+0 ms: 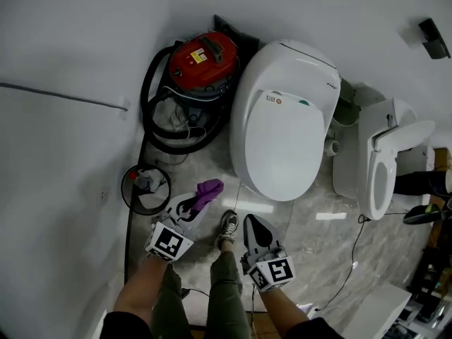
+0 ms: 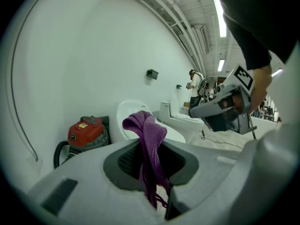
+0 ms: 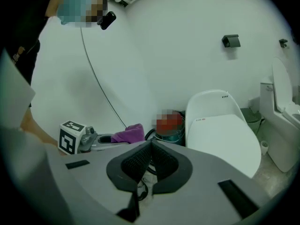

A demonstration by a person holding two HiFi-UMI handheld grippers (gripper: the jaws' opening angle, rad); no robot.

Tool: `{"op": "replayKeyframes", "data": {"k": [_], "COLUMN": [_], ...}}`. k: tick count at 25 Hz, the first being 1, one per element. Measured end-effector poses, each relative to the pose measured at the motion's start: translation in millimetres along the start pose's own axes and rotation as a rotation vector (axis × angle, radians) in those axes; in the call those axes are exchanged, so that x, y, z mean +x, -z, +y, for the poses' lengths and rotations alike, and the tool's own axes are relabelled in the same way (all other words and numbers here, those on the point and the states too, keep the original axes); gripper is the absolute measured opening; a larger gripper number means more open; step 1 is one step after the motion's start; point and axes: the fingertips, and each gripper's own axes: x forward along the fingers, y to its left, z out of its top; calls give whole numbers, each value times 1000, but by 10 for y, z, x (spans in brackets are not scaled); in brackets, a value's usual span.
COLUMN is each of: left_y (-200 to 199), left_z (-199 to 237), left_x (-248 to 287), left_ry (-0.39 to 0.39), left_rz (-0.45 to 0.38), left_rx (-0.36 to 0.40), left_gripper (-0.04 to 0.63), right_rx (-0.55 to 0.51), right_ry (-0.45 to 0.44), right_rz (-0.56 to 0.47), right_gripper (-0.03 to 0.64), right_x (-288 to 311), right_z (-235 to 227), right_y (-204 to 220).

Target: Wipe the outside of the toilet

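Note:
A white toilet (image 1: 282, 119) with its lid down stands against the wall, seen also in the left gripper view (image 2: 136, 114) and the right gripper view (image 3: 225, 130). My left gripper (image 1: 192, 205) is shut on a purple cloth (image 1: 208, 189) that hangs from its jaws (image 2: 150, 144); it is held low, in front of and left of the toilet bowl. My right gripper (image 1: 253, 224) is shut with nothing in it, just below the bowl's front edge. From the right gripper view the cloth (image 3: 129, 133) shows at the left gripper's tip.
A red vacuum cleaner (image 1: 201, 62) with a black hose sits left of the toilet. A small round bin (image 1: 145, 188) stands by the wall. A second toilet (image 1: 385, 164) with raised lid is at right. My shoe (image 1: 227, 226) is between the grippers. Cables cross the floor.

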Motion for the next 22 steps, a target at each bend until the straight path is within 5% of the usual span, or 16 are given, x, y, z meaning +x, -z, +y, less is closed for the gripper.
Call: {"op": "replayKeyframes", "data": {"k": [10, 22], "left_y": [1263, 1975], "left_z": [97, 180], "left_x": [691, 1499], "left_ry": [44, 123], "left_rz": [-52, -176], "left_rx": [0, 72], "left_gripper": [67, 67], "right_rx": [-32, -129], "right_ry": [-24, -23], "right_rz": [26, -84], "right_gripper": [-2, -2], "right_x": [621, 1161], "right_z": [-312, -790], "right_y": [1301, 2061]}}
